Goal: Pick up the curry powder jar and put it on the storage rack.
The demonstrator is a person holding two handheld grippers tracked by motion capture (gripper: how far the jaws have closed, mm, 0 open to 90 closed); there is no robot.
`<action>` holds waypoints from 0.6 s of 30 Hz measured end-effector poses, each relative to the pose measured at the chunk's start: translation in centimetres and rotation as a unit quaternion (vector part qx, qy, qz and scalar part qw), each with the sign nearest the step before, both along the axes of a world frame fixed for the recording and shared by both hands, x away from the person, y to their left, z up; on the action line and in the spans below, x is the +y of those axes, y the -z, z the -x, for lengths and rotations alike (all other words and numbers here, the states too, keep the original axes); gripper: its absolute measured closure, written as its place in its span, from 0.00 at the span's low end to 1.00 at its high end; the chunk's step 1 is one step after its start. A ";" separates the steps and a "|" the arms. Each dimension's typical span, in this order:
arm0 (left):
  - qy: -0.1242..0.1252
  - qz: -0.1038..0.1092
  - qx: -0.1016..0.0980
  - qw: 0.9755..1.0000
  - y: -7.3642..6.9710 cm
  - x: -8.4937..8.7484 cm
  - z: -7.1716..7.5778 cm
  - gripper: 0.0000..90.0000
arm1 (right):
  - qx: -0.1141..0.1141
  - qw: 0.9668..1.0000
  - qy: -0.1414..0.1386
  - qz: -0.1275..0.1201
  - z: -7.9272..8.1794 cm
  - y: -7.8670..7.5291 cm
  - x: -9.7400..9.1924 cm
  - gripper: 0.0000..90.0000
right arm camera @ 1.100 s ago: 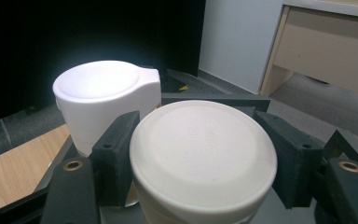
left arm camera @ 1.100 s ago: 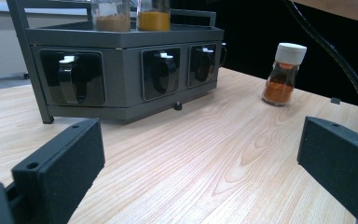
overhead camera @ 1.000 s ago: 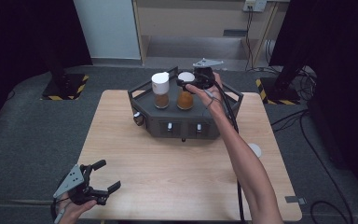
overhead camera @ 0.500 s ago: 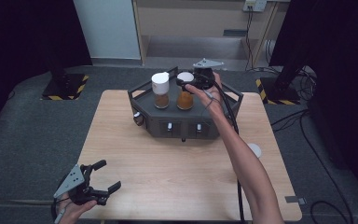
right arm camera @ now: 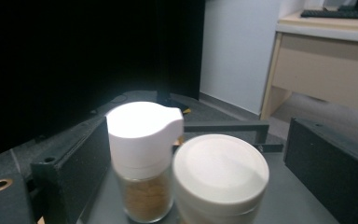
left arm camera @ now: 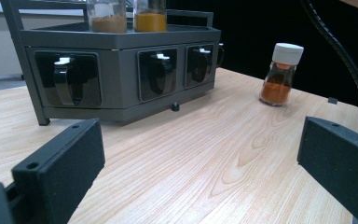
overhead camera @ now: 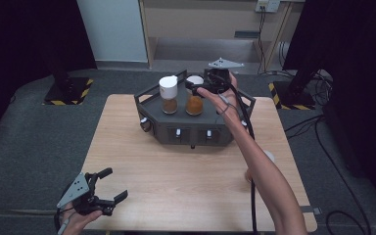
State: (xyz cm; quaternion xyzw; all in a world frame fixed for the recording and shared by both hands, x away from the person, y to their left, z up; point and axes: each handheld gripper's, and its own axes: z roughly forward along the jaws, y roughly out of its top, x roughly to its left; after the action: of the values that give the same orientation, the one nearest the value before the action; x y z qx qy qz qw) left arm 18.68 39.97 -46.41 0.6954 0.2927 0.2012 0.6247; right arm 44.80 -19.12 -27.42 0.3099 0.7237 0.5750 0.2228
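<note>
Spice jars are seen standing on the top tray of a dark grey rack [overhead camera: 191,129] at the far middle of the wooden table [overhead camera: 186,186]. Two jars are set side by side on that tray: a taller jar [overhead camera: 169,94] with a white spouted cap and brown powder at the left, and an orange-filled jar [overhead camera: 194,97] with a flat white lid at the right. The right gripper [overhead camera: 199,88] is held over the tray just beside the orange-filled jar, on its far right side, with the person's forearm stretched across the table from the lower right. Its jaws have just been opening, and in the right gripper view they are seen standing wide on either side of the two jars, with the flat white lid [right arm camera: 220,173] between them and nearest the camera; no pad is pressed on it, so the jar is left standing free on the tray. The spouted cap [right arm camera: 142,128] is seen just behind and to the left of it.

The left gripper [overhead camera: 108,186] is held low at the near left corner of the table, its jaws spread wide with nothing between them. In the left gripper view, a third jar [left arm camera: 281,74] with a white cap and reddish-orange powder is seen upright on the table, well apart from the rack's right side.
</note>
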 end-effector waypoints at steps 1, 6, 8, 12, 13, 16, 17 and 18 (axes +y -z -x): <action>0.000 0.001 0.000 1.000 0.0 0.0 0.0 0.00 | -0.004 1.000 -0.004 0.000 0.3 -0.1 -0.1 0.09; 0.003 0.001 -0.001 1.000 0.0 -0.1 0.0 0.00 | 0.000 0.999 -0.031 -0.012 1.5 -0.4 -1.0 0.08; 0.004 0.002 -0.002 1.000 -0.1 -0.2 0.0 0.00 | -0.009 0.999 -0.036 -0.007 2.1 -0.6 -1.3 0.08; 0.004 0.004 -0.003 1.000 0.0 -0.2 0.0 0.00 | -0.013 0.998 -0.055 -0.009 3.4 -0.9 -2.1 0.06; 0.005 0.004 -0.002 1.000 0.0 -0.2 0.0 0.00 | -0.015 0.998 -0.059 -0.007 3.7 -1.0 -2.3 0.05; 0.005 0.004 -0.003 1.000 0.0 -0.2 0.0 0.00 | -0.015 0.997 -0.073 -0.007 4.6 -1.2 -2.9 0.04; 0.005 0.004 -0.003 1.000 0.0 -0.2 0.0 0.00 | -0.018 0.997 -0.078 -0.009 4.9 -1.3 -3.1 0.04; 0.005 0.004 -0.003 1.000 0.0 -0.2 0.0 0.00 | -0.020 0.996 -0.082 -0.010 5.3 -1.3 -3.3 0.03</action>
State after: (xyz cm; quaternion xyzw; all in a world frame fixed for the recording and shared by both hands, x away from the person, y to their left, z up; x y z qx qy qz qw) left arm 18.65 39.76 -46.36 0.6935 0.2884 0.1987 0.6295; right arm 39.52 -22.46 -26.13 0.2401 0.7362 0.6048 0.1862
